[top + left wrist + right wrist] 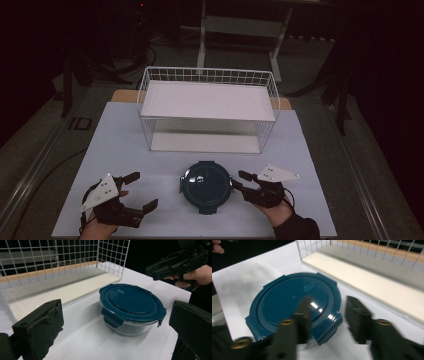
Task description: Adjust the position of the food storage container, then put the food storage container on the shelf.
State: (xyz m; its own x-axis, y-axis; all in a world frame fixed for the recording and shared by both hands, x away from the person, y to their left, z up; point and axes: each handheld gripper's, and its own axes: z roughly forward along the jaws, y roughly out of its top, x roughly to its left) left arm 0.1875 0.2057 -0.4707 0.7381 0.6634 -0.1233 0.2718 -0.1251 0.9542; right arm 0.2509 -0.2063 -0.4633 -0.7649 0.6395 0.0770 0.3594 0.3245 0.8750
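A round glass container with a dark teal clip-on lid sits on the white table near its front edge. My left gripper stands open to the container's left, well apart from it. My right gripper is open at the container's right rim, one jaw over the lid's edge and the other outside it; whether it touches is unclear. In the left gripper view the right gripper shows beyond the container, held by a hand.
A white wire rack with a flat white upper shelf and a lower board stands behind the container. The white table top ends close to the person's hands.
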